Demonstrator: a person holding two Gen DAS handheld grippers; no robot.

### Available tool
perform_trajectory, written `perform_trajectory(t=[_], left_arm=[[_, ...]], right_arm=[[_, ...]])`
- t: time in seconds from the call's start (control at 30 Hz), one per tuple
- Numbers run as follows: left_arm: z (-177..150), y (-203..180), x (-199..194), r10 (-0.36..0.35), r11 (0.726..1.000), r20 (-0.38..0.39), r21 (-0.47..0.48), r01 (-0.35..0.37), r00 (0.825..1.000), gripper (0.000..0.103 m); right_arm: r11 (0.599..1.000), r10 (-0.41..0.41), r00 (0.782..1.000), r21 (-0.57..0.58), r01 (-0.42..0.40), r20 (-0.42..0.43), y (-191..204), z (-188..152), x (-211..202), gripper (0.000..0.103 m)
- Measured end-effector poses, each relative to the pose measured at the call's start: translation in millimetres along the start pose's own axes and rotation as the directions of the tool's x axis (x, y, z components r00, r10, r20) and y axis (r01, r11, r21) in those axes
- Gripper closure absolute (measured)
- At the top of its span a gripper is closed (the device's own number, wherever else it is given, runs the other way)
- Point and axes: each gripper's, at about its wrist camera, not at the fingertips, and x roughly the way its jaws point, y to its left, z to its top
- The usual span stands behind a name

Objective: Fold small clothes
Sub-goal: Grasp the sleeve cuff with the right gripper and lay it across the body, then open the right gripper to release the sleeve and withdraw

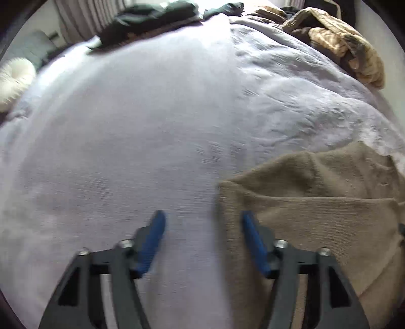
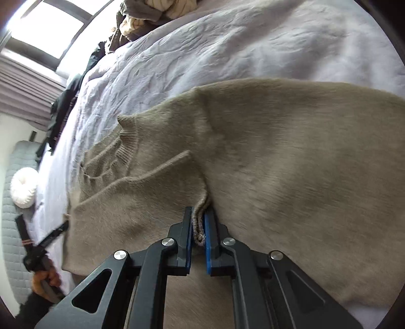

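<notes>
Left to right across the bed: round white cushion [image 2: 23, 187] sits on a grey quilted surface [image 2: 15, 227] off the left edge of the bed. Person's hand [image 2: 46, 278] is down there too, gripping the left gripper [image 1: 202, 222] handle.

Left gripper's jaws stand spread, nothing between the blue pads [image 1: 152, 243] — just bare lavender bedspread [image 1: 126, 139] under them. Its right finger overlaps the left edge of the beige sweater [image 1: 316, 197]; can't tell whether it touches the fabric. View is motion-blurred.

Sweater lies spread over the middle-right of the bedspread, ribbed collar [image 2: 126, 141] toward the left, one sleeve [image 2: 141, 177] folded across the body.

Right gripper [image 2: 198, 227] is pressed nearly together, pinching a bunched fold of the sweater's knit between its pads — fabric puckers up to the tips.

Far end of the bed: dark clothes [image 1: 152, 17] piled at the left near a striped curtain [image 2: 27, 96] and bright window [image 2: 45, 33], tan knit and brown garments [image 1: 336, 43] heaped at the right.
</notes>
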Motion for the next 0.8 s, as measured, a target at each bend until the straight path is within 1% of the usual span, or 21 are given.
perform_trajectory(t=[0.07, 0.1, 0.13, 0.2, 0.27, 0.33, 0.4, 0.43, 0.47, 0.5, 0.53, 0.57, 0.6, 0.7, 0.8], left_arm=[[-2.2, 12.4, -21.9, -0.028, 1.000, 0.012, -0.007, 0.028, 1.000, 0.037], [-3.5, 16.5, -30.1, -0.040, 0.999, 0.017, -0.007, 0.040, 0.999, 0.037], [-7.0, 17.9, -42.6, -0.055, 0.998, 0.027, 0.002, 0.055, 0.998, 0.037], [-16.7, 11.2, -56.5, -0.082, 0.996, 0.032, 0.035, 0.081, 0.996, 0.037], [-26.3, 1.5, -58.8, -0.091, 0.993, 0.021, 0.071, 0.089, 0.996, 0.037], [-39.4, -19.2, -48.7, -0.059, 0.991, -0.005, 0.122, 0.059, 0.998, 0.037], [-50.6, -31.1, -30.4, -0.012, 0.990, -0.053, 0.141, 0.019, 0.999, 0.037], [-56.6, -32.1, -25.6, 0.005, 0.990, -0.053, 0.143, 0.003, 0.999, 0.037], [-60.9, -33.0, -20.1, 0.020, 0.990, -0.045, 0.143, -0.013, 0.999, 0.034], [-64.6, -30.7, -16.4, 0.024, 0.991, -0.039, 0.131, -0.019, 0.999, 0.034], [-66.9, -25.2, -14.7, 0.012, 0.995, -0.039, 0.101, -0.008, 0.999, 0.031], [-67.5, -21.0, -14.9, 0.010, 0.997, -0.039, 0.079, -0.007, 0.999, 0.024], [-67.2, -14.5, -15.9, 0.020, 0.998, -0.042, 0.056, -0.017, 0.999, 0.022], [-66.4, -5.8, -18.9, 0.011, 0.999, -0.055, 0.042, -0.009, 0.998, 0.021], [-64.5, -3.9, -24.3, 0.026, 0.999, -0.076, 0.021, -0.025, 0.997, 0.021]], right_arm=[[0.997, -0.078, 0.997, -0.007, 0.078, 0.008, -1.6, -2.0, -11.8, 0.093], [0.995, -0.101, 0.995, -0.003, 0.101, 0.017, -2.8, -3.1, -18.0, 0.091], [0.994, -0.106, 0.994, 0.010, 0.106, 0.026, -3.3, -4.8, -25.5, 0.091], [0.997, -0.073, 0.997, 0.026, 0.072, 0.037, -0.8, -8.3, -35.9, 0.091], [0.999, -0.035, 0.999, -0.010, 0.035, 0.036, 11.8, -12.6, -38.9, 0.091], [0.997, -0.016, 0.999, -0.080, 0.018, 0.033, 31.6, -15.2, -33.9, 0.091], [0.992, -0.012, 1.000, -0.125, 0.015, 0.018, 46.1, -15.5, -23.3, 0.091], [0.990, -0.014, 1.000, -0.142, 0.016, 0.011, 50.9, -16.2, -16.8, 0.091], [0.986, -0.033, 0.999, -0.161, 0.032, -0.002, 53.1, -15.8, -9.8, 0.091], [0.980, -0.074, 0.997, -0.186, 0.069, -0.021, 53.7, -17.4, -1.8, 0.092], [0.976, -0.096, 0.995, -0.198, 0.087, -0.038, 51.0, -18.3, 4.7, 0.092], [0.978, -0.083, 0.996, -0.194, 0.074, -0.038, 46.9, -18.1, 5.0, 0.093], [0.979, -0.078, 0.996, -0.189, 0.070, -0.034, 43.3, -17.5, 2.9, 0.093], [0.982, -0.078, 0.996, -0.176, 0.069, -0.044, 31.8, -17.7, -6.5, 0.093], [0.992, -0.061, 0.995, -0.119, 0.051, -0.079, 12.4, -20.7, -14.7, 0.091]])
